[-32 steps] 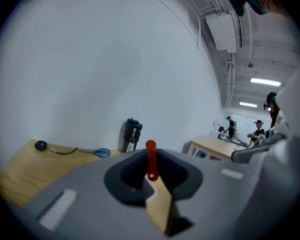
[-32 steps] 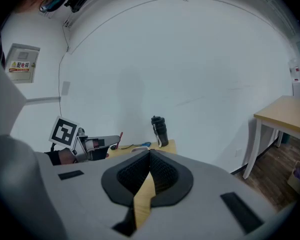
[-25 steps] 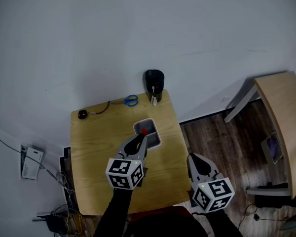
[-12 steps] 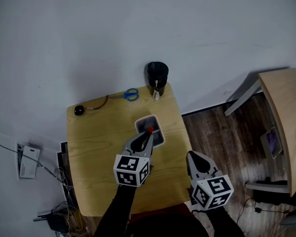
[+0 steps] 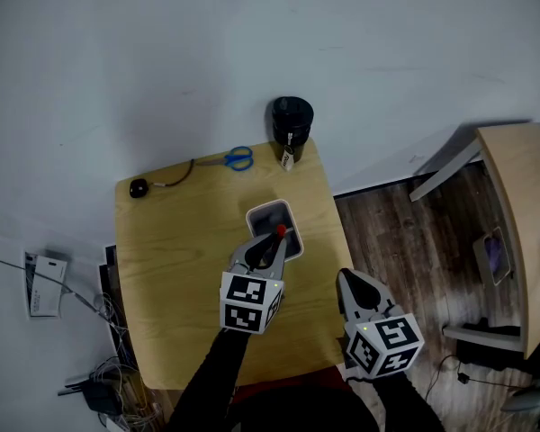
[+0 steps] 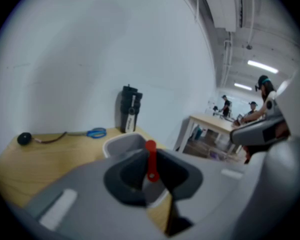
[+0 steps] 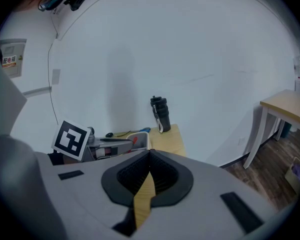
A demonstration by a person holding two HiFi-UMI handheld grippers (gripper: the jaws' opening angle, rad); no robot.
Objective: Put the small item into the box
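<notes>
My left gripper (image 5: 274, 246) is shut on a small red item (image 5: 280, 232), which it holds over the white open box (image 5: 266, 214) in the middle of the wooden table (image 5: 171, 259). In the left gripper view the red item (image 6: 150, 160) stands upright between the jaws of the left gripper (image 6: 149, 170), with the box (image 6: 121, 144) just behind and below. My right gripper (image 5: 353, 288) hangs at the table's right edge, jaws together and nothing in them. The right gripper view shows that gripper (image 7: 149, 159) shut, and the box (image 7: 141, 140) beyond it.
A black bottle (image 5: 291, 124) stands at the table's far right corner, blue scissors (image 5: 236, 158) lie beside it, and a black round object with a cable (image 5: 138, 187) sits at the far left. A second wooden table (image 5: 522, 214) is off to the right. Cables lie on the floor at left.
My left gripper has edged right and a little forward with the red item, staying over the box. The right gripper has barely moved.
</notes>
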